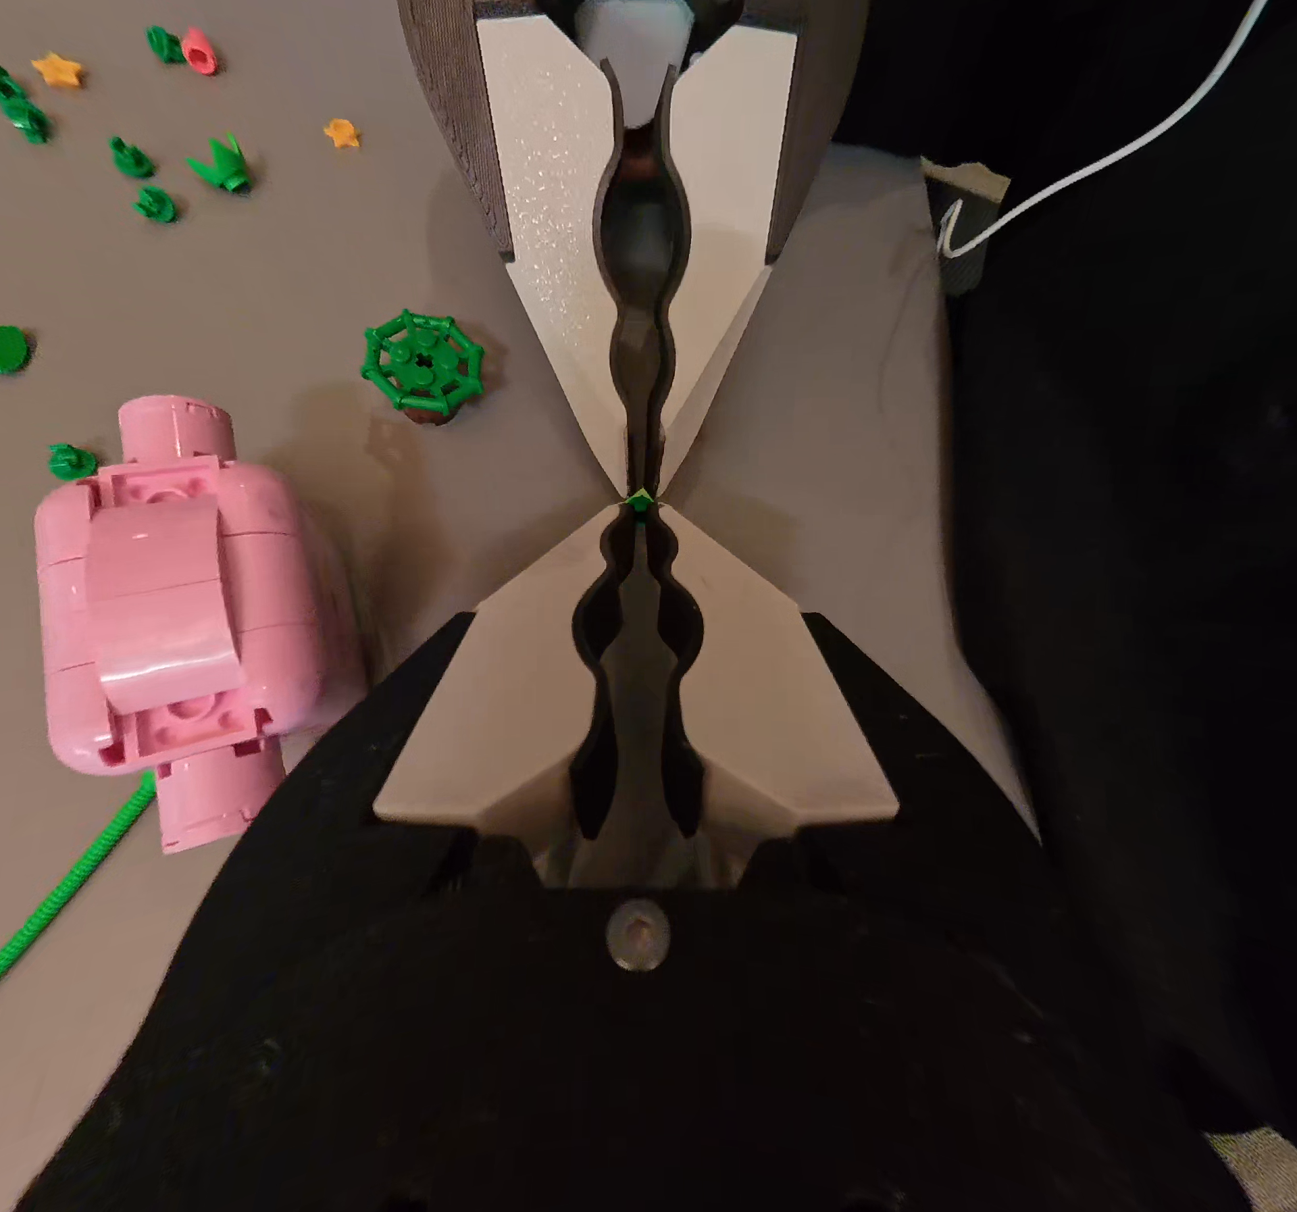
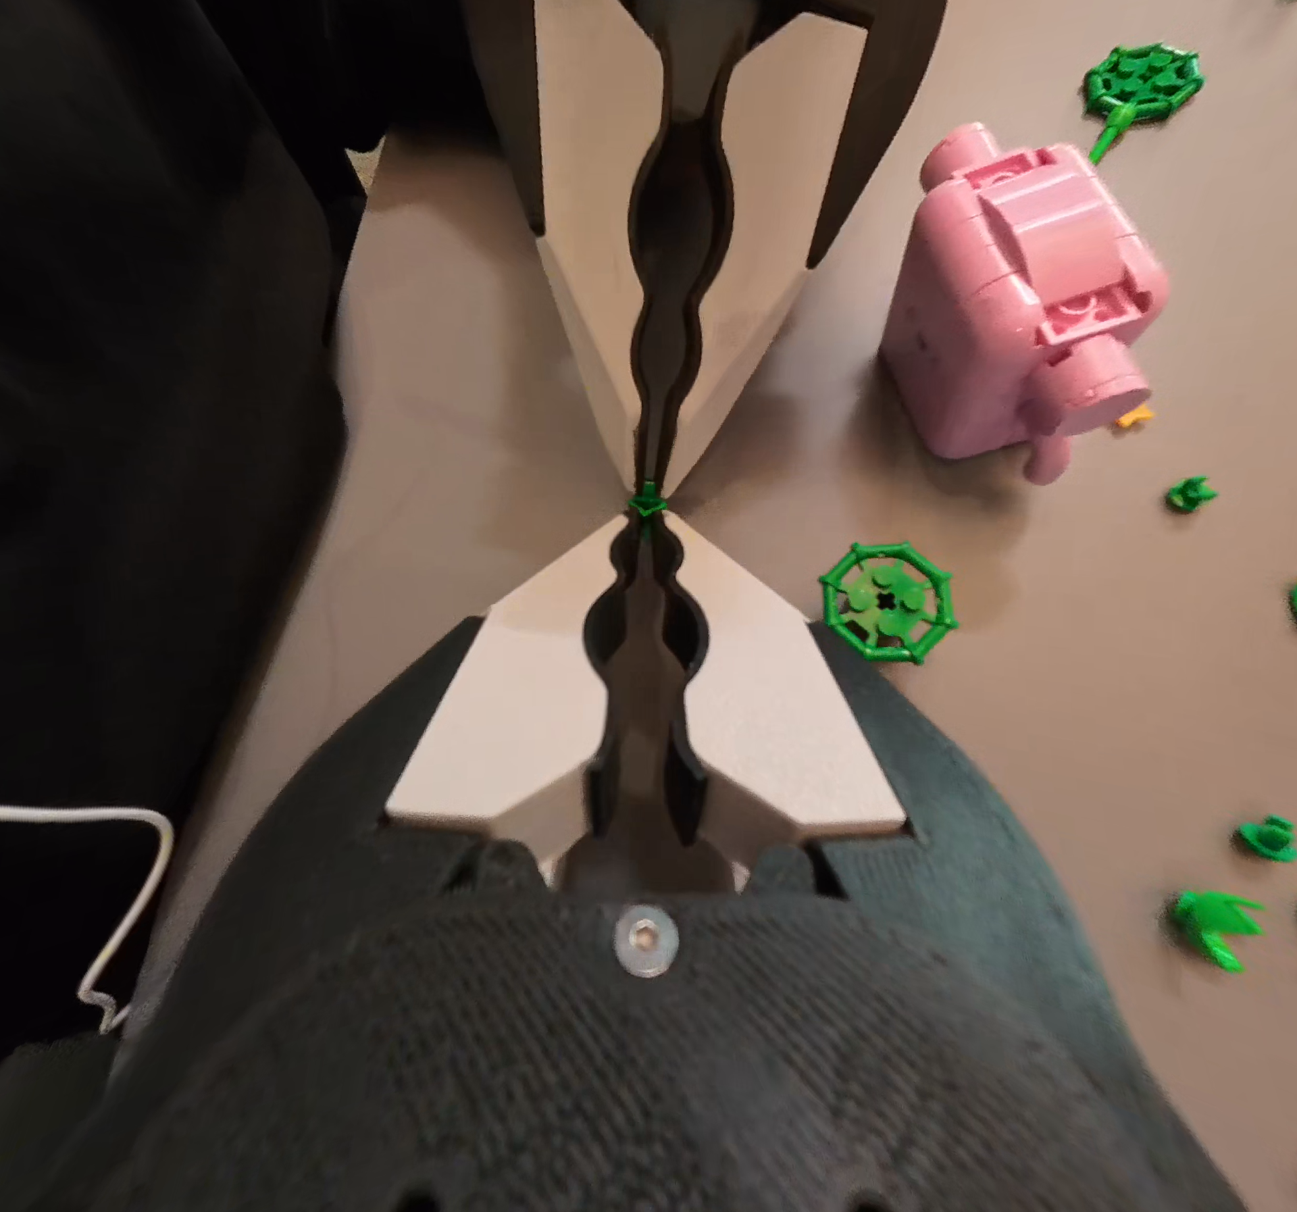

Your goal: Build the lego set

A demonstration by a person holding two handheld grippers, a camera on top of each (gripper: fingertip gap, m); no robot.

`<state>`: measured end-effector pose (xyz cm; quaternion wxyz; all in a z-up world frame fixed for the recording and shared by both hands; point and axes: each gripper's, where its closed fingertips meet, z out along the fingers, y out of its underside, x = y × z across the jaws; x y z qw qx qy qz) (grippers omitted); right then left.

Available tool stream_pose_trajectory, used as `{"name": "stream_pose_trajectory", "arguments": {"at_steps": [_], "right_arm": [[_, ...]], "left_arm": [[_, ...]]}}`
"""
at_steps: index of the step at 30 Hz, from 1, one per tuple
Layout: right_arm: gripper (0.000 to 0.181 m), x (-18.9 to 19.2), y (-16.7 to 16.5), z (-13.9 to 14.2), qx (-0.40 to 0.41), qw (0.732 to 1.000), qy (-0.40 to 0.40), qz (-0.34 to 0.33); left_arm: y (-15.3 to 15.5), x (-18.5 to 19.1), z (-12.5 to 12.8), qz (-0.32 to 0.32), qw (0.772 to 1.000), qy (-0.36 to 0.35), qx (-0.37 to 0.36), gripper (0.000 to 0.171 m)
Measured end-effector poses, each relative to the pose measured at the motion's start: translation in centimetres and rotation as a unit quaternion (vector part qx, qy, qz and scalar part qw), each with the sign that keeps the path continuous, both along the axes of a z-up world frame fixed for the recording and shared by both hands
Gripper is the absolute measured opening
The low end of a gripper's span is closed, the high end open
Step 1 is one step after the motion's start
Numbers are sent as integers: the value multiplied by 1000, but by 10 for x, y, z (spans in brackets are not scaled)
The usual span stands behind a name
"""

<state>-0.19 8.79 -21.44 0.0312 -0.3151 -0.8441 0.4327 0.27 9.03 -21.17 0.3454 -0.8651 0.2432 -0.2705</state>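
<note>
My left gripper (image 1: 640, 517) and my right gripper (image 2: 644, 524) meet tip to tip above the beige table. Both are shut, and a tiny green lego piece (image 1: 640, 499) is pinched where the tips meet; it also shows in the right wrist view (image 2: 646, 504). How much of it lies inside each pair of jaws is hidden. The right gripper (image 1: 642, 476) comes in from the top of the left wrist view, and the left gripper (image 2: 649, 476) does the same in the right wrist view. A pink lego block build (image 1: 161, 603) lies on the table beside them (image 2: 1018, 308).
A green web-shaped round piece (image 1: 423, 364) (image 2: 888, 606) lies near the tips. A second green web on a stem (image 2: 1140, 87), a green cord (image 1: 70, 876), small green leaf pieces (image 1: 221, 164), orange stars (image 1: 342, 134) and a red bud (image 1: 200, 52) are scattered around. A white cable (image 1: 1123, 146) crosses the dark area off the table edge. My left and right fingertips are right by each other. The red bud (image 1: 200, 52) is about 20 centimeters from both grippers' fingertips.
</note>
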Motion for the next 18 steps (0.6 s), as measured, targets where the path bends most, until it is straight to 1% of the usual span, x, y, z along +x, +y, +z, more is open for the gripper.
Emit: {"name": "stream_pose_trajectory", "arguments": {"at_steps": [4, 9, 18], "right_arm": [[1, 0, 0, -2, 9, 1000, 0, -1], [0, 0, -1, -1, 3, 1000, -1, -1], [0, 0, -1, -1, 2, 1000, -3, -2]], "left_arm": [[0, 0, -2, 2, 1000, -5, -11, 0], [-2, -1, -7, 0, 1000, 10, -21, 0], [-2, -1, -7, 1, 1000, 10, -21, 0]]}}
